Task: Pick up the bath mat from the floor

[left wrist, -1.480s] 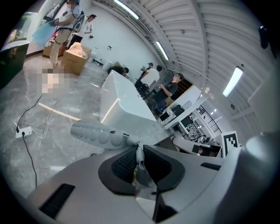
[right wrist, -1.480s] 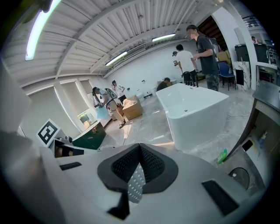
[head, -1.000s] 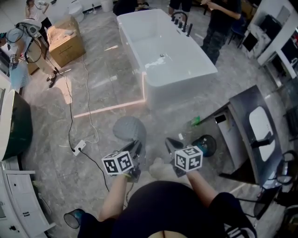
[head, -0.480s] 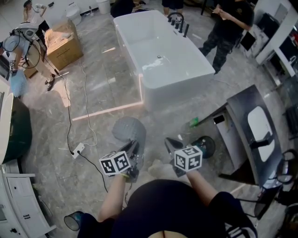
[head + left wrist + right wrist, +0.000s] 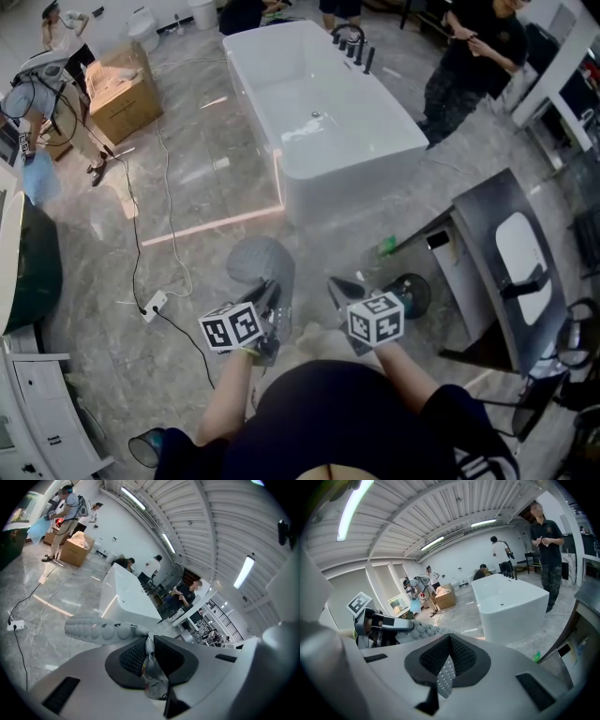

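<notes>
The grey bath mat [image 5: 260, 262] hangs off the floor, held up between my two grippers in the head view. My left gripper [image 5: 273, 302] is shut on one edge of it. In the left gripper view the bubbled mat [image 5: 101, 629] stretches out to the left of the closed pads, with a fold of it pinched between them. My right gripper [image 5: 341, 292] is shut on another part of the mat. In the right gripper view a perforated flap of the mat [image 5: 446, 675] sticks out between the pads. The left gripper [image 5: 371, 626] shows beyond it.
A white bathtub [image 5: 319, 122] stands ahead on the marble floor. A cable and power strip [image 5: 150, 305] lie to the left, and a cardboard box [image 5: 117, 94] is at the far left. A dark vanity with a basin [image 5: 516, 262] is on the right, and a person in black [image 5: 469, 56] stands beside the tub.
Both grippers keep their hold on the mat and have hardly moved. The view has drifted a little, and the person in black by the tub has stepped slightly.
</notes>
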Demonstrator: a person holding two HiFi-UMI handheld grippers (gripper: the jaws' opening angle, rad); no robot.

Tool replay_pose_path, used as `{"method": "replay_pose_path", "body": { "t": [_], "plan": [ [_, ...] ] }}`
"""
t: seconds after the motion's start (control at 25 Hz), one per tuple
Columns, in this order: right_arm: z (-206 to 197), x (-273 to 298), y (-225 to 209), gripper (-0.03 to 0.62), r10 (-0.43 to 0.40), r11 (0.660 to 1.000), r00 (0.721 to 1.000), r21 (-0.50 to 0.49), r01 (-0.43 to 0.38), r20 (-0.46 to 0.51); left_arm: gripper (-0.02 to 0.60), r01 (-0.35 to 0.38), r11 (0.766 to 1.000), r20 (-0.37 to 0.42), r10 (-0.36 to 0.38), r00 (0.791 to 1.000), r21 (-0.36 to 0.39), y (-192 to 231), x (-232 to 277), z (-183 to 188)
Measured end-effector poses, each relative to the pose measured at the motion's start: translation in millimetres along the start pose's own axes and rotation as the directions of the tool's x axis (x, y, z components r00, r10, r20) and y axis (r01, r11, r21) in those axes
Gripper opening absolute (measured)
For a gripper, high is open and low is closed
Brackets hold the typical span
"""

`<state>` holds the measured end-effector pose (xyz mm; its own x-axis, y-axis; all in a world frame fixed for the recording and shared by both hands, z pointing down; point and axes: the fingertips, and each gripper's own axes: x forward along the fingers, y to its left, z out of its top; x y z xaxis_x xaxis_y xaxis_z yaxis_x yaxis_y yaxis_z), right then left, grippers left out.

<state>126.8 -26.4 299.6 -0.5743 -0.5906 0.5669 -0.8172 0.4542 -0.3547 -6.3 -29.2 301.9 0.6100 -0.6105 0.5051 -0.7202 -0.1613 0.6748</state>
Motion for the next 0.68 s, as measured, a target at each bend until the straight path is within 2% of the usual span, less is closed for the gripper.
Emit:
{"method": "replay_pose_path", "body": {
  "t": [0.68],
  "plan": [
    [4.7,3.7,-3.1,0.011,0.017,1.000,1.000,-0.018,-0.017,-0.001,0.046,0.017,1.000,0.004,-0.017,1.000,0.003,-10.0,9.5,7.7]
  ]
}}
